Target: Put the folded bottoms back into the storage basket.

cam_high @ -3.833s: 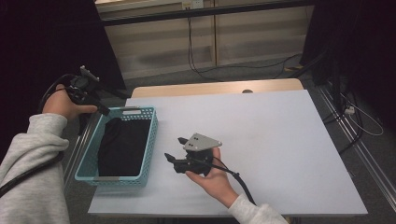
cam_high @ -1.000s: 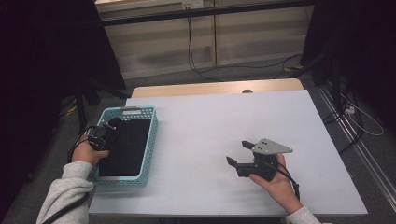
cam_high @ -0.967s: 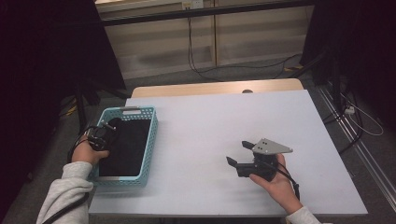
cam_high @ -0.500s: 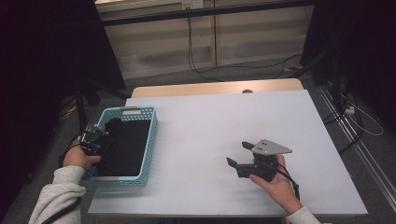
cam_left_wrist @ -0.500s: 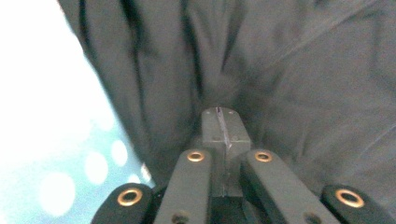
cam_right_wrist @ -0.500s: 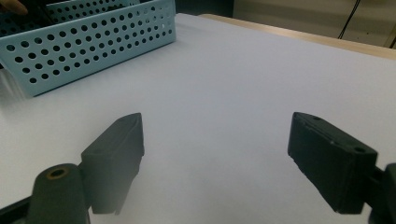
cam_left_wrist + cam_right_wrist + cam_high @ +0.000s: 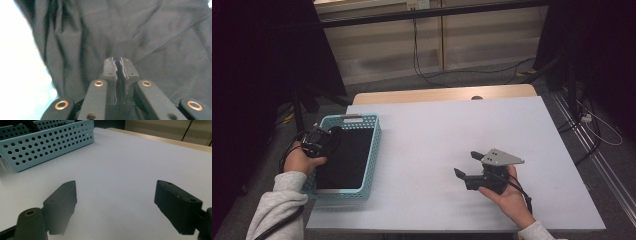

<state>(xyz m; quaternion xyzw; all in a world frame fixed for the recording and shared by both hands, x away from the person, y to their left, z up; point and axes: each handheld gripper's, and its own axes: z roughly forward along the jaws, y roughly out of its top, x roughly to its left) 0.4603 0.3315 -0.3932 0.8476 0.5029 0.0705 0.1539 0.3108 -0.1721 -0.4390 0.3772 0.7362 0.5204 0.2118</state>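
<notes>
1. One dark cloth lies in the pale blue basket at the left side of the white worktop; in the left claw view the cloth is creased and hangs close behind the jaws.
2. Left claw sits over the basket's left rim, against the cloth. Its jaws have just been easing apart, yet in its own view the left claw is nearly pressed together with a thin fold of cloth pinched in the slit.
3. Right claw rests well apart, on the bare worktop, jaws spread wide with nothing between them; its own view looks toward the basket.
</notes>
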